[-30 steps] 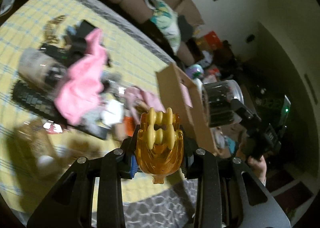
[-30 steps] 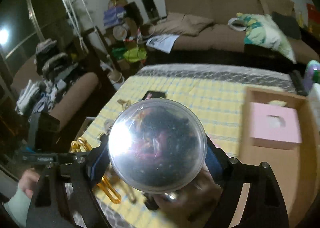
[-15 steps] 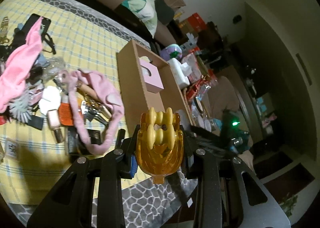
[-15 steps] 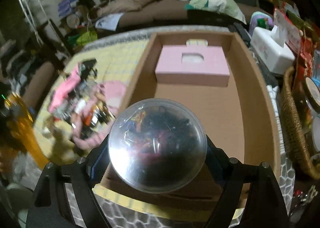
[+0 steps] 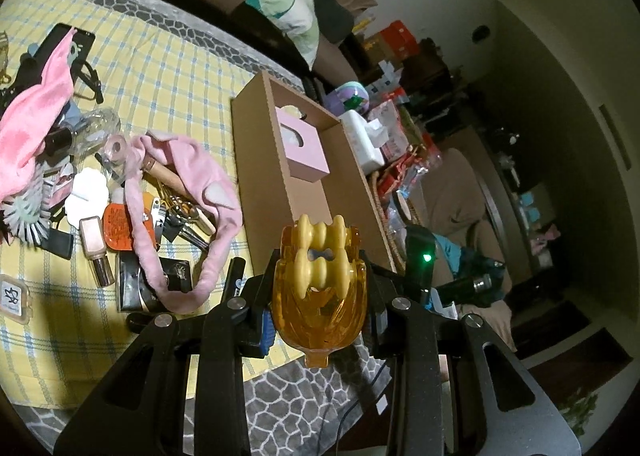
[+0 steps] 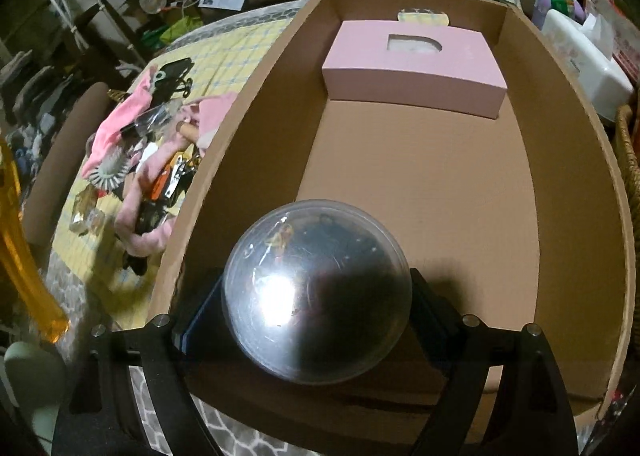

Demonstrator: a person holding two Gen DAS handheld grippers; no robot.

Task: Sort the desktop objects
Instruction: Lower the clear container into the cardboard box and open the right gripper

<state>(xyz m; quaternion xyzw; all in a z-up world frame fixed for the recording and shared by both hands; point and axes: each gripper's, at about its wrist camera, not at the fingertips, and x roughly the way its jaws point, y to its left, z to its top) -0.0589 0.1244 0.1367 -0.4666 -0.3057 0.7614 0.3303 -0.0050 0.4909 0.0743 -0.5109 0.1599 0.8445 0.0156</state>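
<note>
My left gripper (image 5: 320, 296) is shut on an amber hair claw clip (image 5: 320, 276) with pale yellow teeth, held above the table's near edge beside the cardboard box (image 5: 260, 144). In the right wrist view the right gripper (image 6: 316, 304) holds a clear round jar (image 6: 316, 292) of small dark items low inside the cardboard box (image 6: 248, 116), near its front wall. Its jaws are opening, and the pads still sit against the jar's sides. A pink box (image 6: 412, 68) lies at the far end of the cardboard box. The amber clip (image 6: 20, 236) shows at the left edge.
On the yellow checked cloth left of the box lies a pile: pink headband (image 5: 188, 160), keys (image 5: 180, 216), nail polish bottle (image 5: 94, 252), round brush (image 5: 24, 212), pink cloth (image 5: 32, 124). A white tissue box (image 5: 364, 136) and a wicker basket (image 6: 628, 148) stand right of the box.
The right gripper carried the jar from above the table over the box and down into it. The left gripper swung right toward the box with the clip, then held still.
</note>
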